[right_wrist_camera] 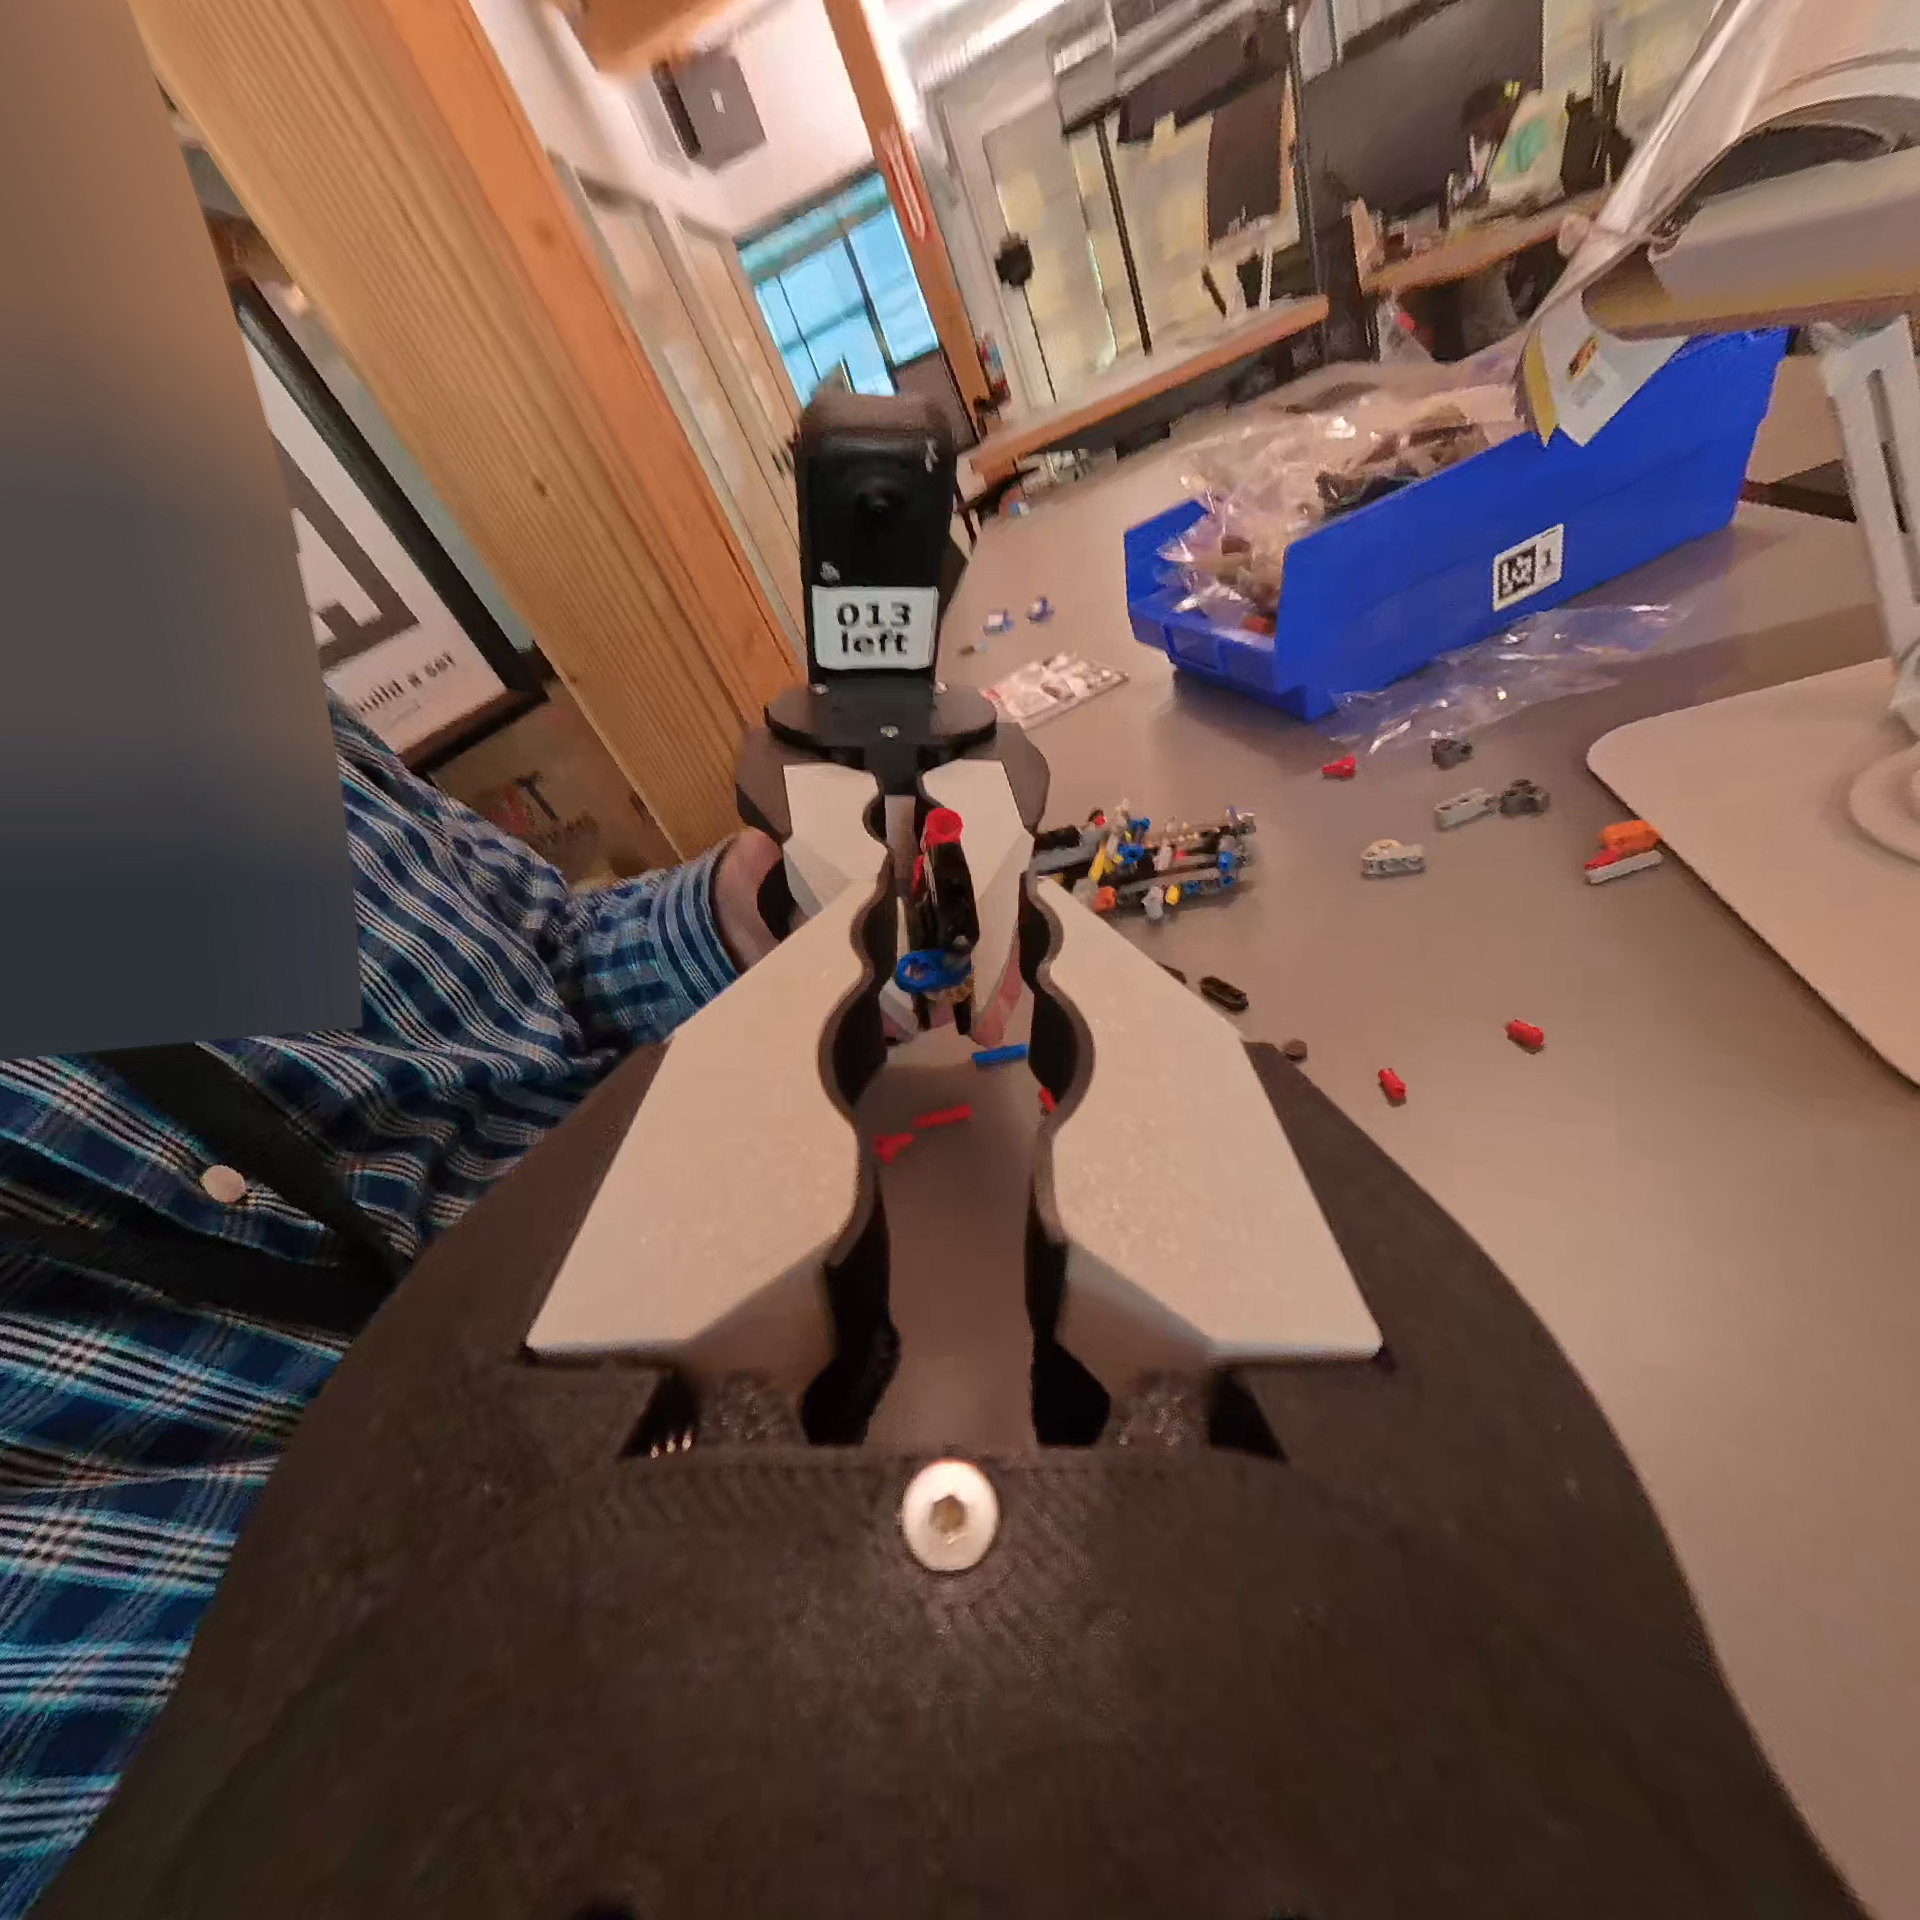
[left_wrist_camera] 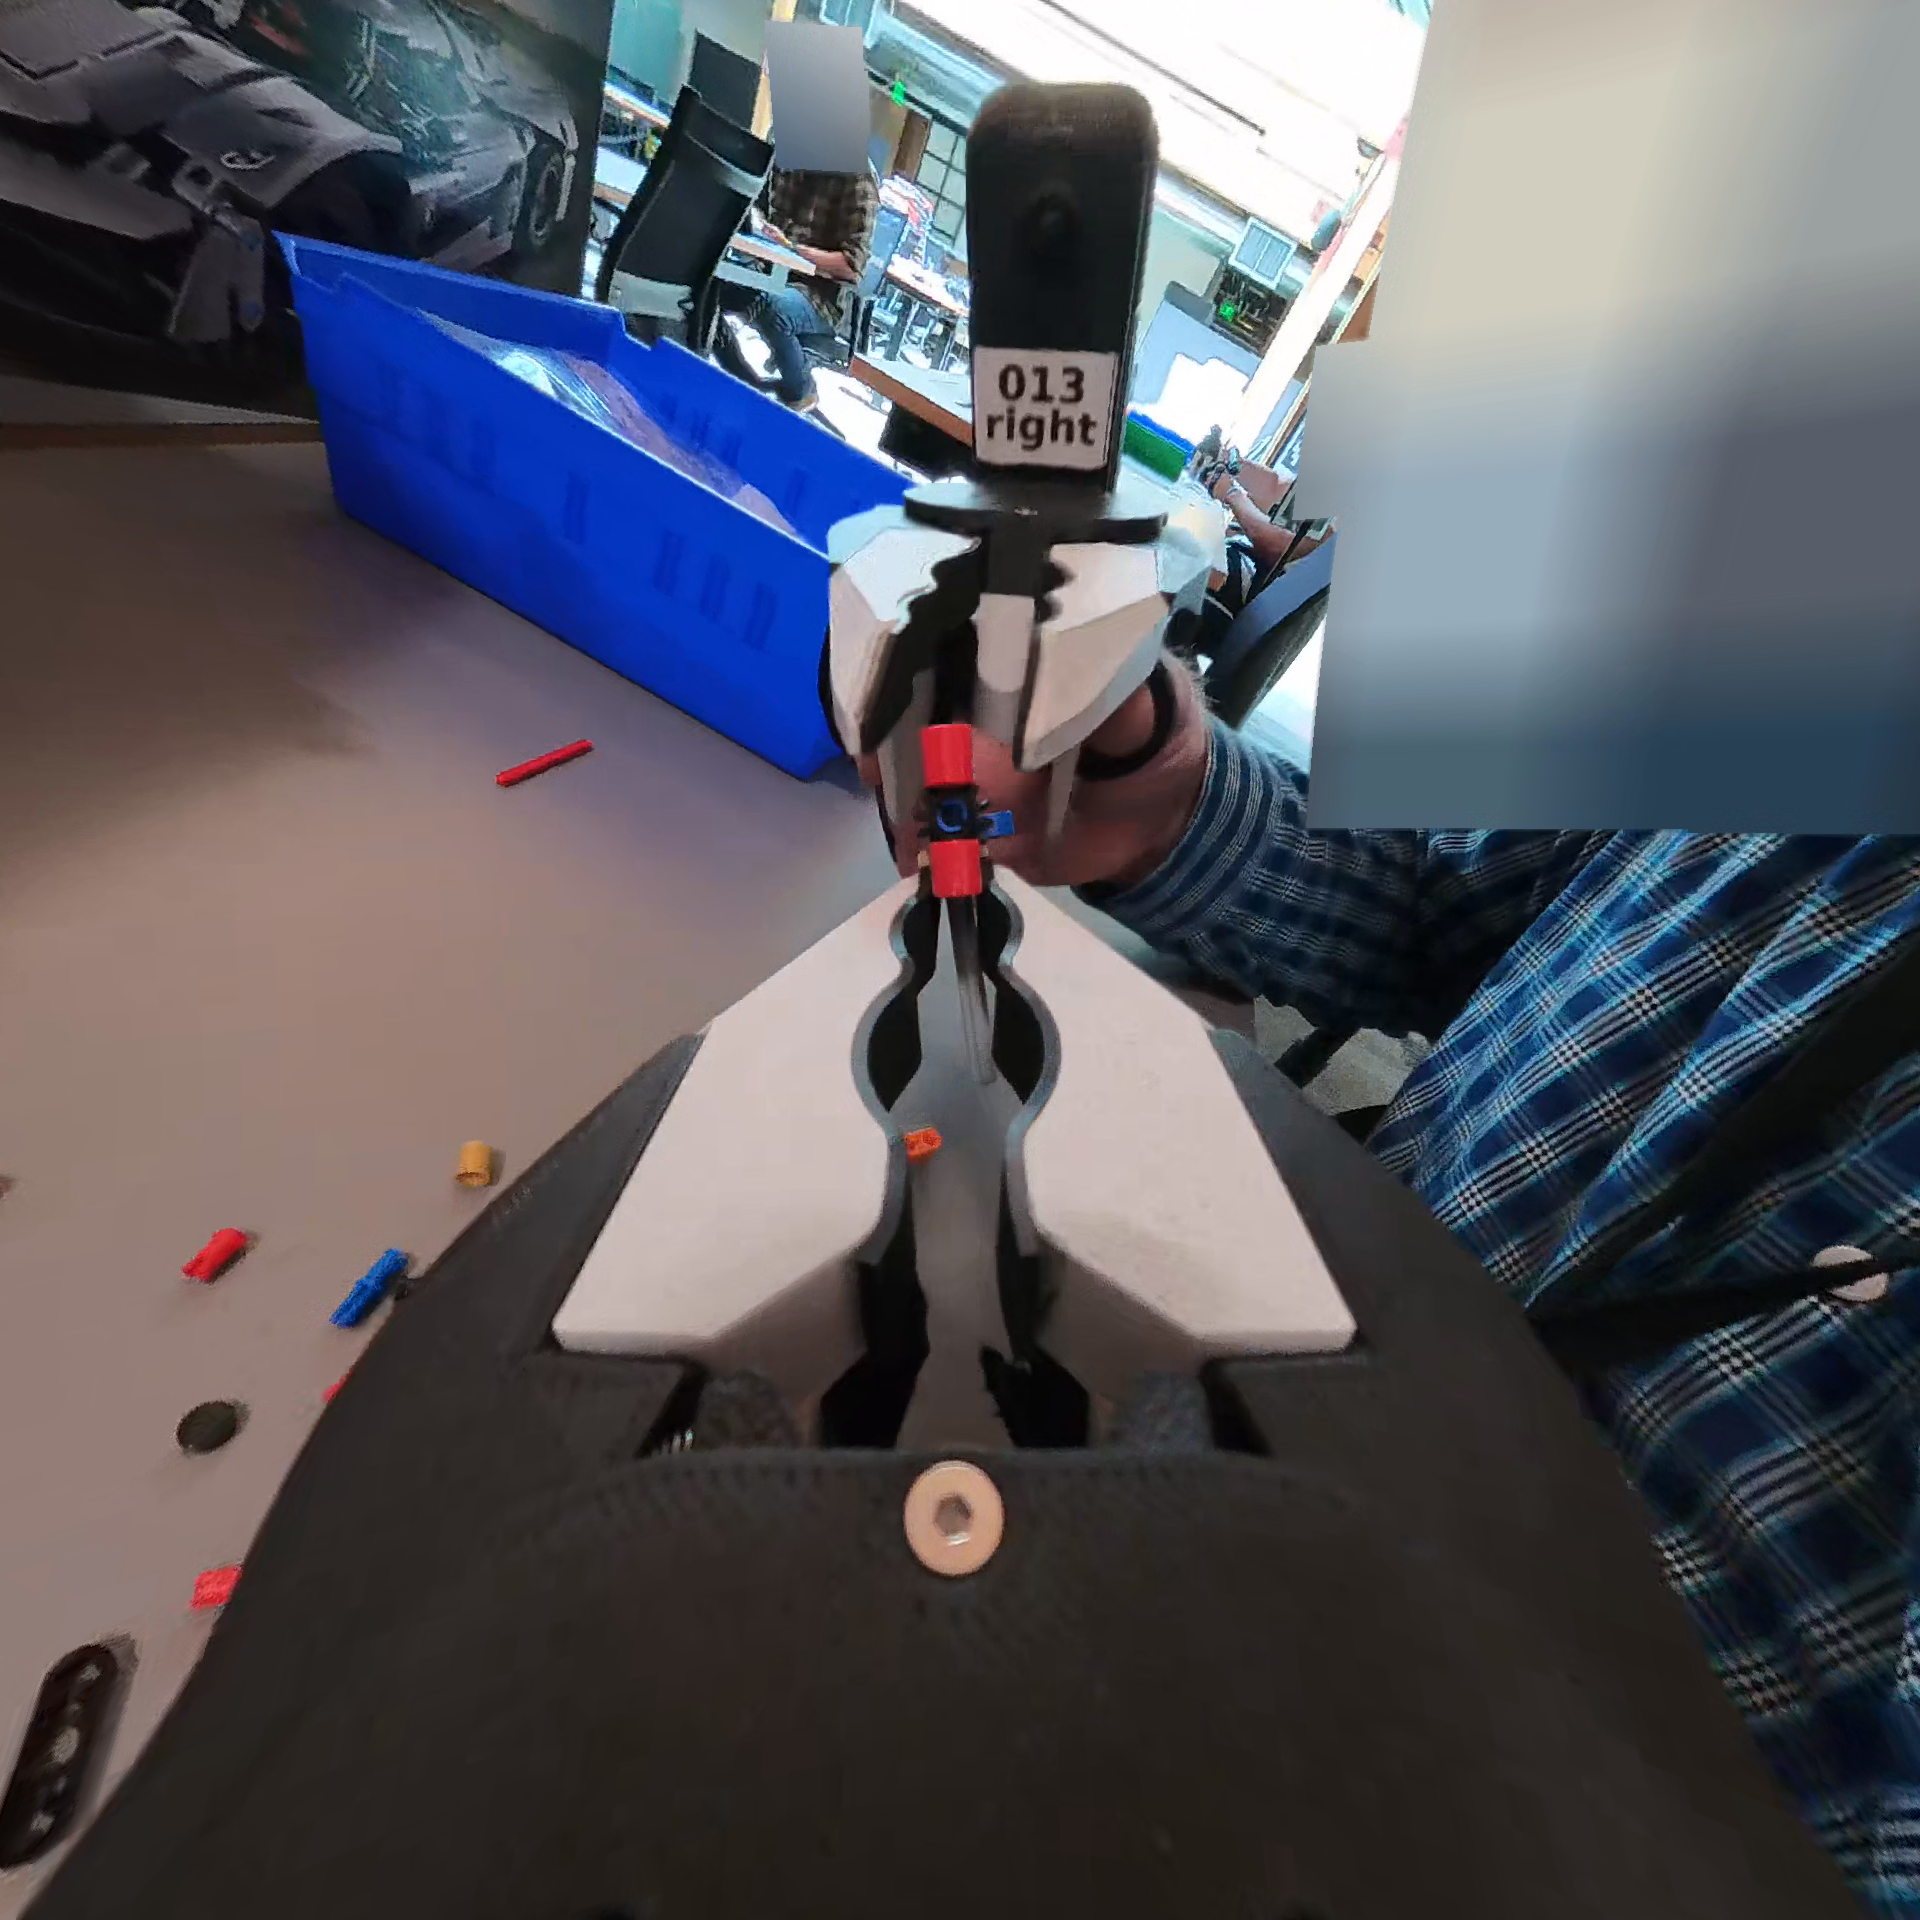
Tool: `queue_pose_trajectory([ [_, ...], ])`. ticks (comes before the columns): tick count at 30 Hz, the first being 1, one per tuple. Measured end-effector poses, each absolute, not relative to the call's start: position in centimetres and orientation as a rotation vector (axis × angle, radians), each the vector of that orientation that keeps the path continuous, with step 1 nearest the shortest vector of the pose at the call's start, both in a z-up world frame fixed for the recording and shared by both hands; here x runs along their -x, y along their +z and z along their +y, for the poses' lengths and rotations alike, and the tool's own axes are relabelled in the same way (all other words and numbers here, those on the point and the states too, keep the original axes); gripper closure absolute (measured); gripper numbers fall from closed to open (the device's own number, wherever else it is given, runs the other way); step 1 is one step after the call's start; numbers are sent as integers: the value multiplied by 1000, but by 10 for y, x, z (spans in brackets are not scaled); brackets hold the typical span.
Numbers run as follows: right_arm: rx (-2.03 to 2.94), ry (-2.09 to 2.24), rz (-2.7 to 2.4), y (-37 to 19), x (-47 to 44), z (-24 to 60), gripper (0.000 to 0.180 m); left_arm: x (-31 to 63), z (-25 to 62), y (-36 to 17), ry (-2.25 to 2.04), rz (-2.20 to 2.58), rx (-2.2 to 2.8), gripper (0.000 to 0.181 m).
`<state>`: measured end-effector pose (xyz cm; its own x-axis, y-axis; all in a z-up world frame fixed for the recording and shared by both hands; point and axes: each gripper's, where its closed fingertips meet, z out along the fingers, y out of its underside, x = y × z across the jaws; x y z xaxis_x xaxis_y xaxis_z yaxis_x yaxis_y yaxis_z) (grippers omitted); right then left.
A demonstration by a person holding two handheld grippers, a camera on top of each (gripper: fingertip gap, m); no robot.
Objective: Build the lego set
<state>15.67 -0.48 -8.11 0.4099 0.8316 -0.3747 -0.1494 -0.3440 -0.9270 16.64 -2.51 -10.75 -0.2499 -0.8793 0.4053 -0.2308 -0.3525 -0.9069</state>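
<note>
My left gripper (left_wrist_camera: pixel 951 899) is shut on a small lego assembly (left_wrist_camera: pixel 948 821): a black beam with two red bushes and a blue pin. It holds the assembly up in the air. My right gripper (left_wrist_camera: pixel 982 821) faces it, tip to tip. In the right wrist view my right gripper (right_wrist_camera: pixel 956 894) is open, its jaws standing on either side of the assembly (right_wrist_camera: pixel 940 914). The left gripper (right_wrist_camera: pixel 940 1023) points back at the camera. A partly built lego frame (right_wrist_camera: pixel 1153 857) lies on the grey table (right_wrist_camera: pixel 1403 1195) beyond.
A blue bin (right_wrist_camera: pixel 1455 582) with plastic bags of parts stands at the back; it also shows in the left wrist view (left_wrist_camera: pixel 582 520). Loose pieces lie scattered: a red axle (left_wrist_camera: pixel 543 762), a yellow bush (left_wrist_camera: pixel 475 1162), red pins (right_wrist_camera: pixel 1524 1033). A white stand base (right_wrist_camera: pixel 1766 831) is at right. The grippers are tip to tip, or close to it.
</note>
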Motion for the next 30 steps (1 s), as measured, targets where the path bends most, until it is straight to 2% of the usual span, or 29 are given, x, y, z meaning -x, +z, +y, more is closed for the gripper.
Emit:
queue_pose_trajectory([
  [2,1623,1129,-681,-81,-154,-4,173,-169,-24,-106,-1631,1378,1483,176],
  [3,1627,1116,-703,-80,-154,-3,174,-171,-23,-105,-1618,1393,1481,176],
  [17,1568,1117,-665,-58,-178,30,175,-196,8,-82,-1678,1271,1445,174],
  [30,1512,1144,-546,-65,-197,41,175,-207,17,-93,-1709,1261,1468,178],
])
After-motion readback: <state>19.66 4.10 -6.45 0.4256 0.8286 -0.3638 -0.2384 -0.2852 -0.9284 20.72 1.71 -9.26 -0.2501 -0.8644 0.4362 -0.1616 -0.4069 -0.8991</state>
